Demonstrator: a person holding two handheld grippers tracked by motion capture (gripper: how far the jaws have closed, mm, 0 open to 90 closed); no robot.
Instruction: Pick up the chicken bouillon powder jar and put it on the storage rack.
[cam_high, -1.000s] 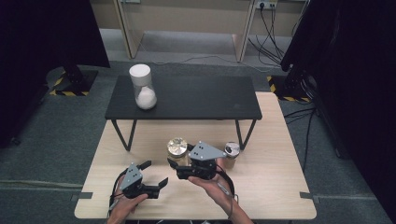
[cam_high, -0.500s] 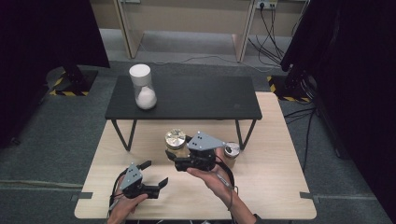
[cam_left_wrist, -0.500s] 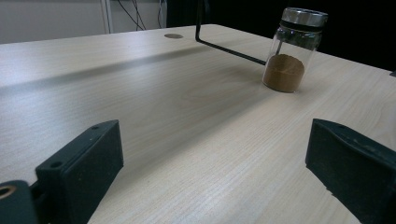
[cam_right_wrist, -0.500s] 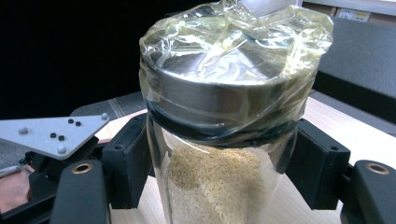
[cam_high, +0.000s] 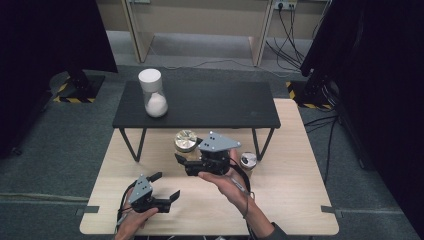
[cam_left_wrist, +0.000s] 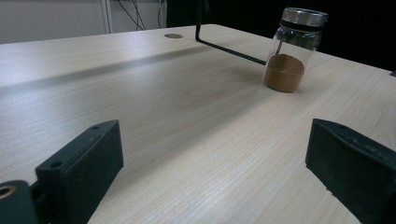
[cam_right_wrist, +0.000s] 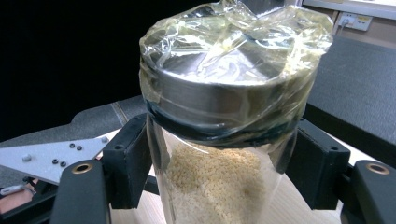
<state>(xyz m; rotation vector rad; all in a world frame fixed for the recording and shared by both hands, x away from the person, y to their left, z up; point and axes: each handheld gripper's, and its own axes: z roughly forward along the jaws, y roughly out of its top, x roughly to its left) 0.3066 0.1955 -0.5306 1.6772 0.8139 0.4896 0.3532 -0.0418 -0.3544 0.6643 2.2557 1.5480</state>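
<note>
High view: the right gripper (cam_high: 184, 161) is up over the pale wooden table (cam_high: 300, 200), just in front of the black bench (cam_high: 210, 107), with a glass jar (cam_high: 185, 141) of yellow grains at its jaws, lid catching the light; the left gripper (cam_high: 167, 187) sits low near the front edge, jaws spread wide and nothing between them; a second small jar (cam_high: 248, 161) stands just beside the right hand (cam_high: 225, 182), and a white-capped jar (cam_high: 152, 93) stands on the bench's left end.

Left gripper view: both black jaws far apart, bare wood between them; ahead stands the jar of brown powder (cam_left_wrist: 292, 49) with a metal lid, upright on the table, close to a bench leg (cam_left_wrist: 224, 46).

Right gripper view: the jaws are closed in on the glass jar (cam_right_wrist: 224, 140), one pad pressed on each side just under the lid; clear film (cam_right_wrist: 233, 42) is wrapped over the steel lid; yellow grains fill the lower part; the left gripper's grey plate (cam_right_wrist: 46, 156) shows beyond.
</note>
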